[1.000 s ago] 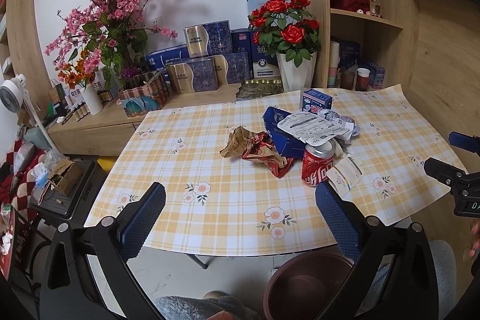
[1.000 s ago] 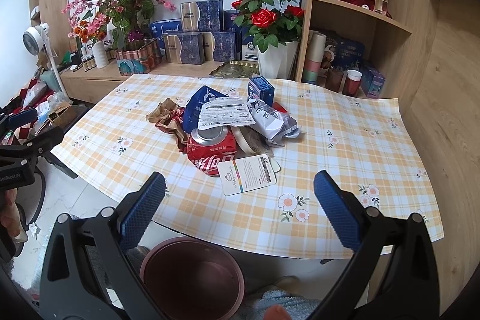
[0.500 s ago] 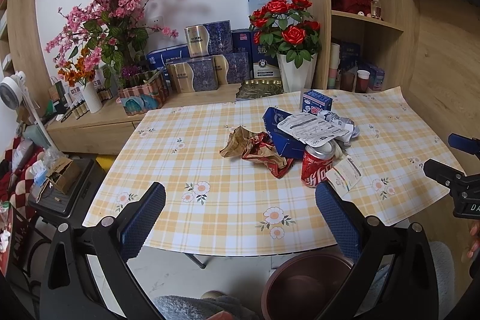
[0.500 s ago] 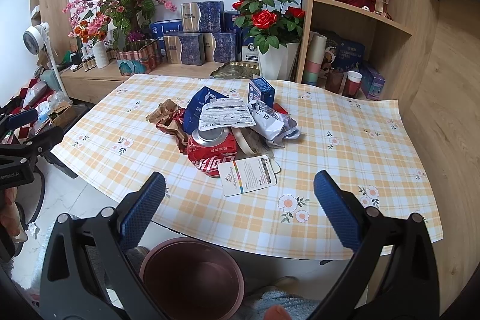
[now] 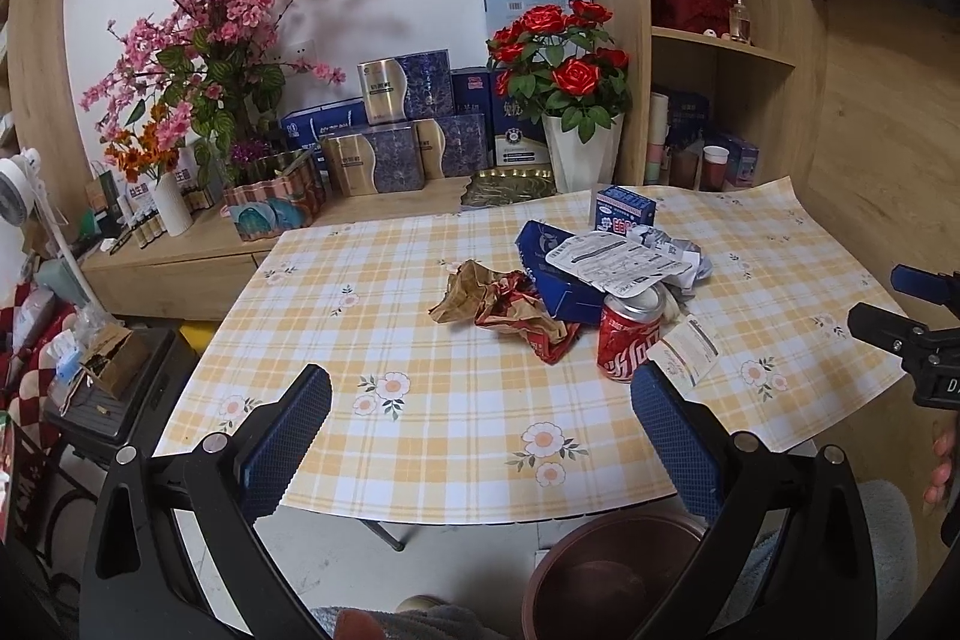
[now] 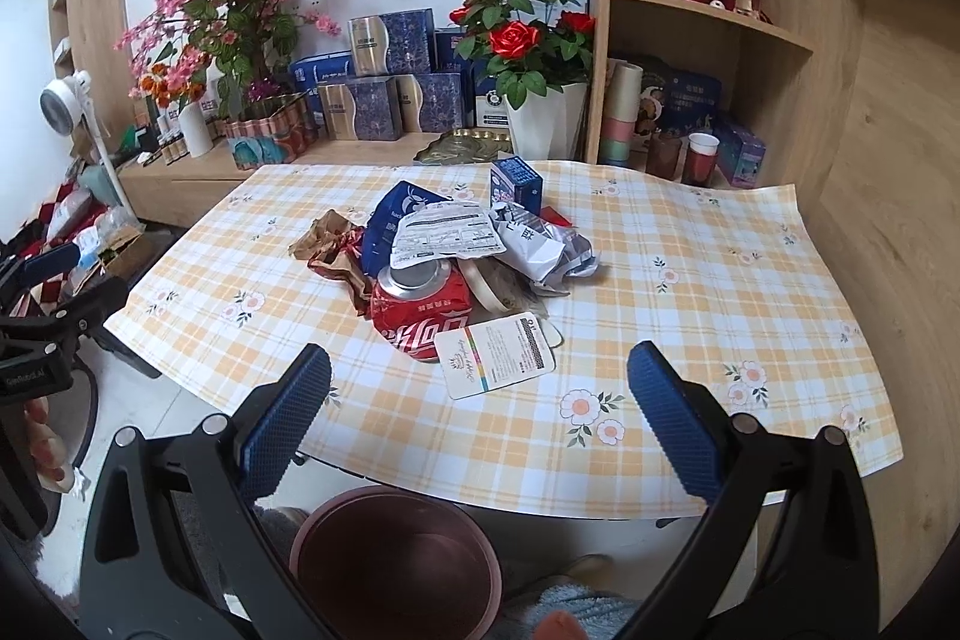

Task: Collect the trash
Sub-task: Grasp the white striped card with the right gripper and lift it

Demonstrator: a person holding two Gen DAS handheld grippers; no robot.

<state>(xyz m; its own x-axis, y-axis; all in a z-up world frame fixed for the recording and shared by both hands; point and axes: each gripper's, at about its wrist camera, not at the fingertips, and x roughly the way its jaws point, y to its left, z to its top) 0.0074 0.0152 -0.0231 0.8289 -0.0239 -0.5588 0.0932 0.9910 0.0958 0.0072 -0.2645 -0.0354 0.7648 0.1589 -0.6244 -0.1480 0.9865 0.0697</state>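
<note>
From the left wrist camera, the left gripper (image 5: 480, 430) hangs with its jaws spread wide and nothing between them, over the near edge of a table covered by a yellow plaid tablecloth (image 5: 420, 340) printed with flowers. The trash sits in a heap toward the far right of the table: a crumpled brown-and-red wrapper (image 5: 498, 304), a dented red soda can (image 5: 630, 334) standing upright, an opened blue carton (image 5: 558, 274) with a white printed sheet (image 5: 618, 259) lying on top, a small blue-and-white box (image 5: 624, 211) upright behind, crumpled silver-white packaging (image 5: 684, 250), and a white card (image 5: 687, 349) touching the can's right side. Below the table edge stands a brown round bin (image 5: 606, 574); what shows of its inside looks bare. The right gripper (image 5: 900, 316) shows at the right border. From the right wrist camera, the right gripper (image 6: 480, 430) is likewise released, jaws wide apart and holding nothing, near the table's front edge. The soda can (image 6: 420, 316) lies nearest, with the card (image 6: 495, 352) leaning against its front; a roll of tape (image 6: 480, 283) sits just behind it. The bin (image 6: 396, 562) sits on the floor directly below, between the fingers, with no trash visible inside. The left gripper (image 6: 42, 292) appears at the left border, held by a hand (image 6: 45, 436).
</note>
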